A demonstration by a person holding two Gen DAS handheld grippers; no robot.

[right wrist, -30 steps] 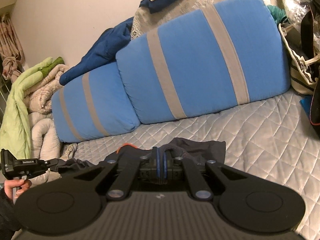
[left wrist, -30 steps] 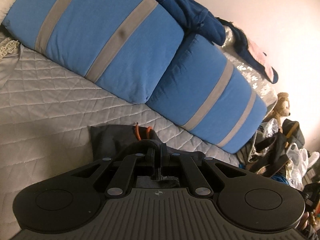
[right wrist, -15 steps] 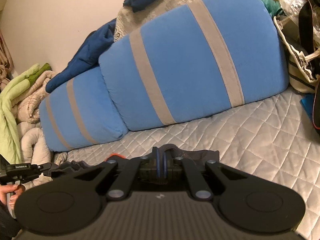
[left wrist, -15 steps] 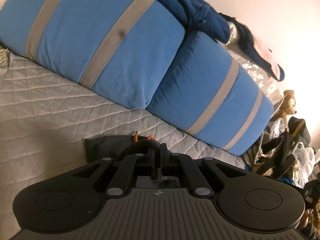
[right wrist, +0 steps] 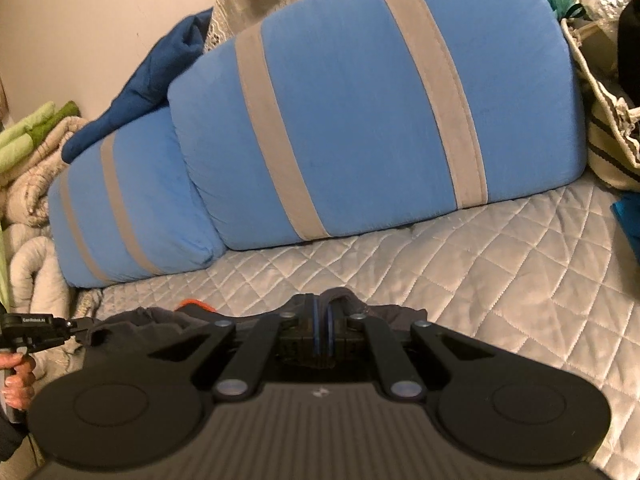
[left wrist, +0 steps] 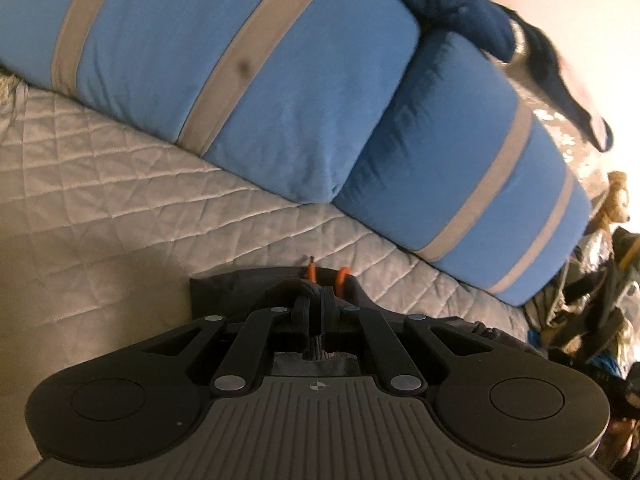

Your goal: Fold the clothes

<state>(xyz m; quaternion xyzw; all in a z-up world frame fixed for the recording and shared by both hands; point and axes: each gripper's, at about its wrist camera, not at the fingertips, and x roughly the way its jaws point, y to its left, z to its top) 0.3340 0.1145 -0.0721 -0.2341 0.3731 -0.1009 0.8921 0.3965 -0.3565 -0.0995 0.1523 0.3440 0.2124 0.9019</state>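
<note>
A dark grey garment [left wrist: 224, 292] with orange cord loops [left wrist: 342, 276] lies low over the quilted grey bedspread [left wrist: 100, 208]. My left gripper [left wrist: 316, 300] is shut on a bunched fold of it at the waistband. In the right wrist view the same dark grey garment [right wrist: 392, 312] shows behind my right gripper [right wrist: 322, 320], which is shut on another fold of its edge; an orange cord [right wrist: 194, 303] peeks out at the left. The left gripper [right wrist: 78, 326] also appears at that view's left edge, held by a hand [right wrist: 16, 376]. Most of the garment is hidden under the gripper bodies.
Two big blue cushions with grey stripes [left wrist: 248, 80] [right wrist: 360, 128] lean along the back of the bed. A dark blue garment [left wrist: 460, 4] drapes over them. Folded blankets [right wrist: 28, 148] pile at the left, bags and clutter [left wrist: 592, 304] at the right.
Both grippers have carried the garment forward towards the cushions, which now loom larger. Both grips are unchanged.
</note>
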